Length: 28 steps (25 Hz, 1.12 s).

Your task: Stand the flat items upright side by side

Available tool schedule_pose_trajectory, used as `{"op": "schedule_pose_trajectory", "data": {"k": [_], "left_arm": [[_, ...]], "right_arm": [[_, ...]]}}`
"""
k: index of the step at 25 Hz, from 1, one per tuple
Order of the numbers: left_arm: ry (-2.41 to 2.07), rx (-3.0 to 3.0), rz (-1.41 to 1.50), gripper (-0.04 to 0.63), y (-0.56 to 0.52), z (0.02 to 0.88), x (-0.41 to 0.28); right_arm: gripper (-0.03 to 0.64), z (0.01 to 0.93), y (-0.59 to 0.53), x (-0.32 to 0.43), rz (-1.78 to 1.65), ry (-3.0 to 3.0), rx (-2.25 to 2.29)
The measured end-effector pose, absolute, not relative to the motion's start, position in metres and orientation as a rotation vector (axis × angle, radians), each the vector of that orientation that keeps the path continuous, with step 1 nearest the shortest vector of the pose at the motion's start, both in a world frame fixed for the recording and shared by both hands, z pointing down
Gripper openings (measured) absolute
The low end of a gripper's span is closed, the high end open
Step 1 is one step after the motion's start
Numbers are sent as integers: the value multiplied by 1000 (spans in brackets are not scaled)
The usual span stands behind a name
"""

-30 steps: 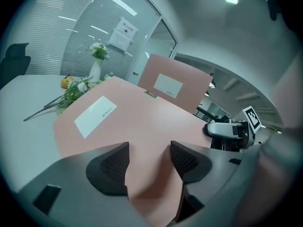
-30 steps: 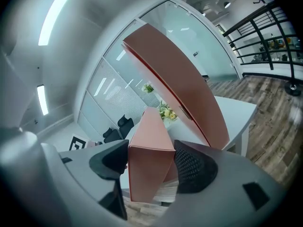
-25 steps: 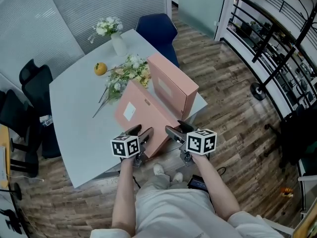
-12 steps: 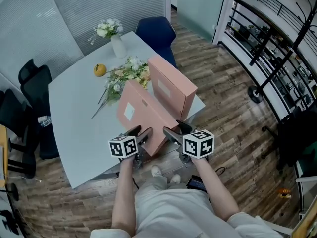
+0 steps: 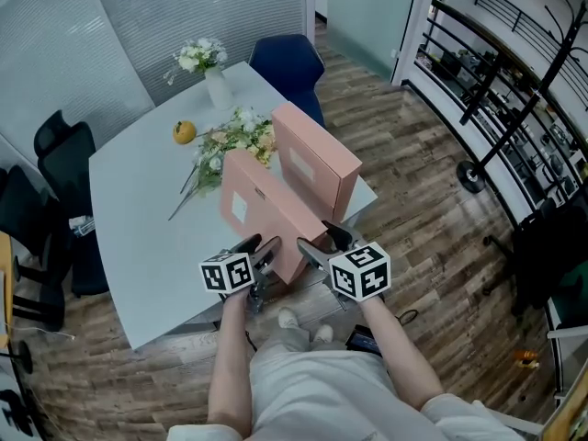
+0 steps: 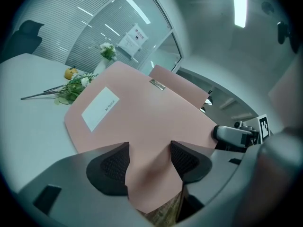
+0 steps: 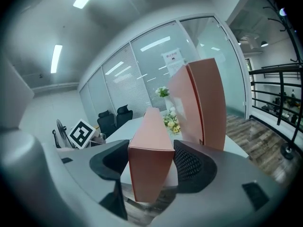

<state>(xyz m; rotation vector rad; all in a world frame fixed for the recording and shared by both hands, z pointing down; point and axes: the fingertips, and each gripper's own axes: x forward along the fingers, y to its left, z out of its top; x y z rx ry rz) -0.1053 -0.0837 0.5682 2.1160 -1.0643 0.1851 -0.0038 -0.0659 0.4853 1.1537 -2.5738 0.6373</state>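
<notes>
Two flat pink boxes are on the white table (image 5: 138, 209). One pink box (image 5: 317, 159) stands upright at the table's right edge, also visible as the upright box (image 7: 206, 100). The nearer pink box (image 5: 262, 214) leans steeply, its labelled face turned left, its near end over the table's edge. My right gripper (image 5: 322, 242) is shut across that box's thin end (image 7: 151, 150), a pad on each side. My left gripper (image 5: 266, 255) is at its near left corner. There the box (image 6: 142, 122) fills the gap between the pads (image 6: 113, 167).
A bunch of flowers (image 5: 234, 136), an orange (image 5: 185, 132) and a white vase (image 5: 213, 67) lie beyond the boxes. A blue chair (image 5: 289, 58) stands at the far side, black chairs (image 5: 55, 145) at the left. Wooden floor and a railing (image 5: 496, 81) are to the right.
The nearer box has tipped up from a shallow lean to a steep one. My right gripper has risen a little and rolled with it. The left gripper has stayed in place.
</notes>
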Motion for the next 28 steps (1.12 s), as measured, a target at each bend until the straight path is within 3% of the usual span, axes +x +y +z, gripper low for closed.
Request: {"op": "schedule_pose_trajectory", "data": {"k": [28], "left_arm": [[-1066, 2042, 107, 238, -76, 575, -113]], "right_arm": [[298, 470, -42, -31, 317, -2556, 1040]]}}
